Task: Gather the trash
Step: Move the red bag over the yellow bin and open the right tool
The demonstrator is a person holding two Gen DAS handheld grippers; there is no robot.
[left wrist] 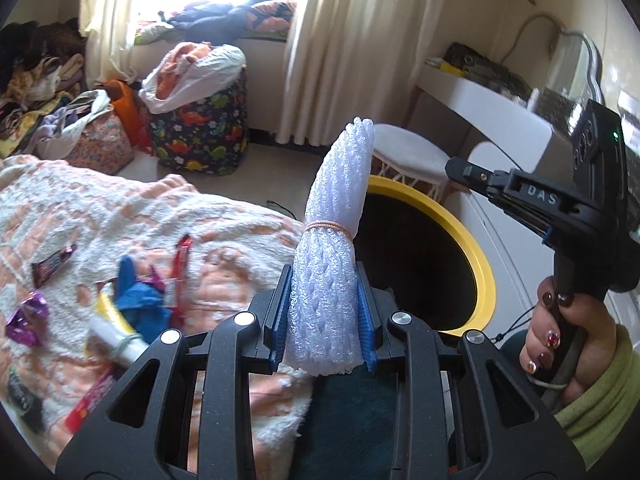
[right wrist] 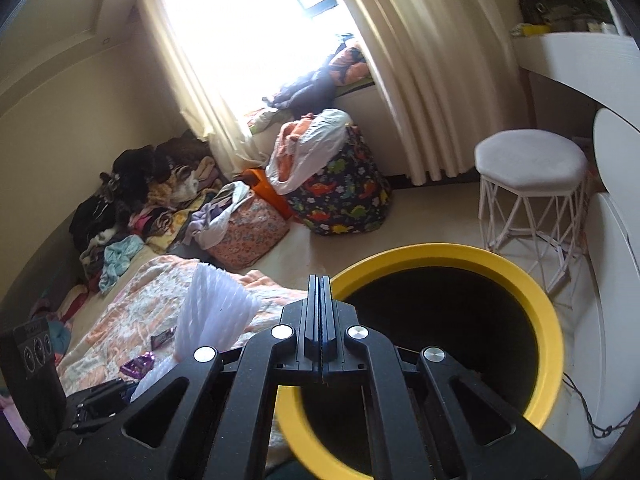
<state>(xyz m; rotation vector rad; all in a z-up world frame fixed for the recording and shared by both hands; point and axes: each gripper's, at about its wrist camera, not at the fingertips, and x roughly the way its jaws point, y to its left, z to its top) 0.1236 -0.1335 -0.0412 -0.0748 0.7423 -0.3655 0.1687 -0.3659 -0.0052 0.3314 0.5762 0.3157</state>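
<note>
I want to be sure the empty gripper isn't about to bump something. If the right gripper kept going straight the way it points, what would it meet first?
Most likely the yellow-rimmed bin: the shut right gripper points over its near rim toward the dark opening. Depth is hard to judge, so rim or inside is unclear.

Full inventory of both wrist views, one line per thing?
foam net roll: 1, white, tied with a band, clamped upright
bin: 1, yellow rim, dark inside, on floor beside bed
blanket: 1, peach and white, on bed
wrappers: several, purple, red, blue, on blanket
stool: 1, white, near curtain
dinosaur-print bag: 1, dark, under window
clothes pile: 1, mixed, by wall
left hand-held gripper: shut on roll
right hand-held gripper: shut, empty, over bin
hand: 1, green sleeve
</note>
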